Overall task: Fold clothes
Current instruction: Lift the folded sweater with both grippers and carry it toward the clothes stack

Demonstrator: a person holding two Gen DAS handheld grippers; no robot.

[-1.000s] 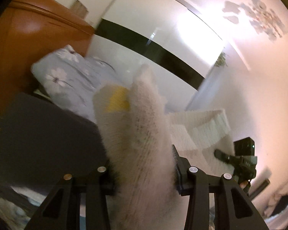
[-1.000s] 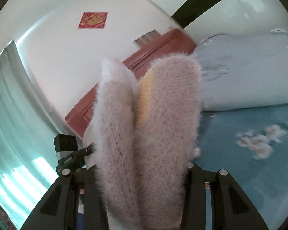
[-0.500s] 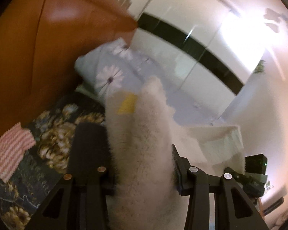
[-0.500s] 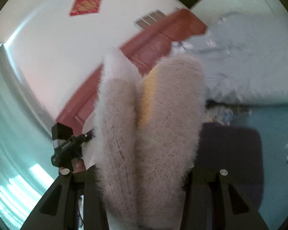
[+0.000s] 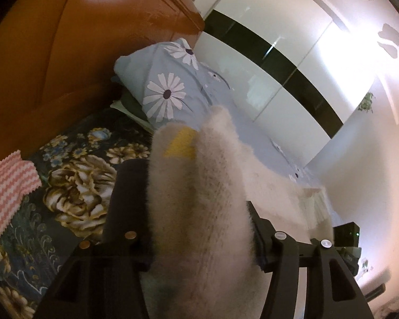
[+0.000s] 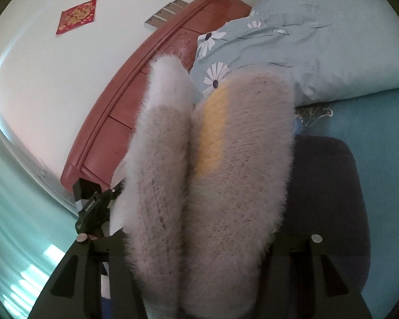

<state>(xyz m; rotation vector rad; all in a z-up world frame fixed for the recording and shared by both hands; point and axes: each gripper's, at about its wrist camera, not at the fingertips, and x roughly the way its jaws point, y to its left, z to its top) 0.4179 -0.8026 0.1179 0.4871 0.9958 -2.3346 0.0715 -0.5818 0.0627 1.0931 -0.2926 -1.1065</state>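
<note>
A fluffy white knitted sweater [image 5: 199, 212] with a yellow patch [image 5: 181, 146] is bunched between the jaws of my left gripper [image 5: 199, 252], which is shut on it. The sweater stretches to the right toward the other gripper [image 5: 345, 242]. In the right wrist view the same sweater [image 6: 226, 186] fills the middle, folded into two thick rolls, and my right gripper [image 6: 199, 250] is shut on it. The left gripper [image 6: 93, 207] shows at the left there. A dark folded garment [image 6: 329, 199] lies on the bed beneath the sweater; it also shows in the left wrist view [image 5: 127, 191].
A bed with a dark floral sheet [image 5: 66, 186], a blue daisy-print pillow [image 5: 167, 85] and a pale blue quilt [image 6: 332, 40]. A wooden headboard [image 5: 66, 40] stands behind. A pink striped cloth [image 5: 5, 186] lies at the left. A teal curtain [image 6: 13, 226] hangs at the left.
Both grippers have tilted downward with the sweater held between them. The bed, floral sheet and dark garment have come into view below.
</note>
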